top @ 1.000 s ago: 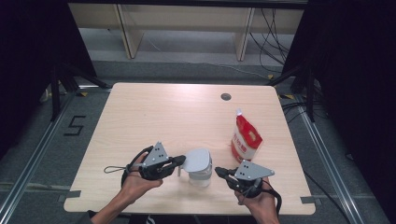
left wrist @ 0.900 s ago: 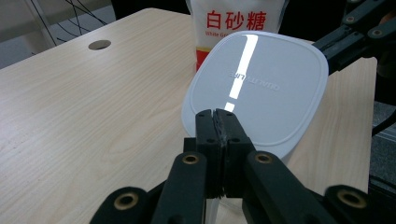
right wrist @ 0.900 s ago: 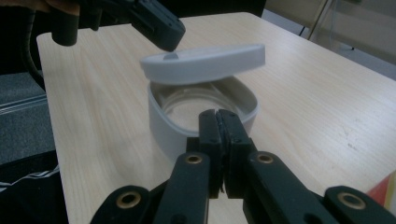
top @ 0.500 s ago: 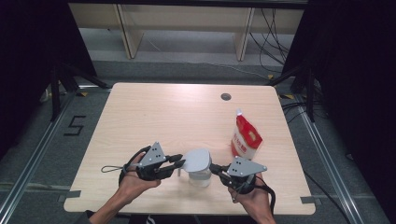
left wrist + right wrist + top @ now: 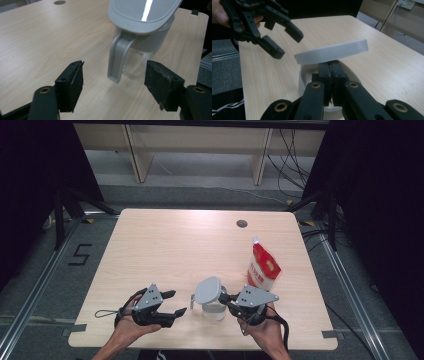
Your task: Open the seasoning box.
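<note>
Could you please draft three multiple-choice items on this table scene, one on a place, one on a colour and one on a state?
1. Where does the red pouch stand, seen from the high view?
A. right of and beyond the jug
B. at the table's left edge
C. on the floor

2. What colour is the lid of the clear jug?
A. red
B. light grey
C. black

3. How do the left gripper jaws stand?
A. shut on the jug's handle
B. open, holding nothing
C. shut on the pouch

1 A: it stands at the table's right, past the jug.
2 B: the raised lid looks pale grey.
3 B: the handle hangs free beyond them.
</note>
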{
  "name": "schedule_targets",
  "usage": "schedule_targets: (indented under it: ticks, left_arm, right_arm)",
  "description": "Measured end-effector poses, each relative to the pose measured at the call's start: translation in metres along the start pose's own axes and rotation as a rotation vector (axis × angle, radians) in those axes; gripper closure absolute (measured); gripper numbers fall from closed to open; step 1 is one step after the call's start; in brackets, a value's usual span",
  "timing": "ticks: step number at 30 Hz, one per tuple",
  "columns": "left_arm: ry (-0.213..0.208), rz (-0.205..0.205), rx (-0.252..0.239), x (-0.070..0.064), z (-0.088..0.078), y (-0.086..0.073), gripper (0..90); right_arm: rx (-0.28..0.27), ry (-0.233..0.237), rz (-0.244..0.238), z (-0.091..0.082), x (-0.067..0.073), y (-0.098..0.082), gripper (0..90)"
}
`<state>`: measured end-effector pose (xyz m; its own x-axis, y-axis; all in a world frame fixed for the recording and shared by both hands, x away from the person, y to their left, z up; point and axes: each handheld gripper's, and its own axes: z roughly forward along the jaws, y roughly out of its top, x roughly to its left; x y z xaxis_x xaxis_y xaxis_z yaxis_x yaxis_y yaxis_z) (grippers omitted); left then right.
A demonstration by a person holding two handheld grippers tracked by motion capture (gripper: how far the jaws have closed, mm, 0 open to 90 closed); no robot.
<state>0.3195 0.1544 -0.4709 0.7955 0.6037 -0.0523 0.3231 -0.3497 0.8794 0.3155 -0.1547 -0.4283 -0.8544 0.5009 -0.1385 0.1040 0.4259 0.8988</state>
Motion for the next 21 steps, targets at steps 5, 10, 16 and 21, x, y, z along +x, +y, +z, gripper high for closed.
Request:
schedule_targets:
  ticks: [5,10,16,21]
  left_arm:
    - [0.010,-0.039,0.013,0.002,-0.002,-0.008,20.8]
    - [0.040,-0.035,0.034,0.005,-0.002,-0.014,16.3]
    - [0.054,-0.065,0.041,0.004,-0.001,-0.017,16.2]
    - [0.081,-0.064,0.067,0.008,0.000,-0.019,16.2]
  right_arm:
    - [-0.019,0.004,-0.013,0.005,0.003,0.007,89.1]
    - [-0.025,0.011,-0.019,0.008,0.006,0.012,89.1]
    - [-0.021,0.021,-0.028,0.019,0.011,0.019,88.8]
    - [-0.025,0.049,-0.066,0.029,0.016,0.026,88.8]
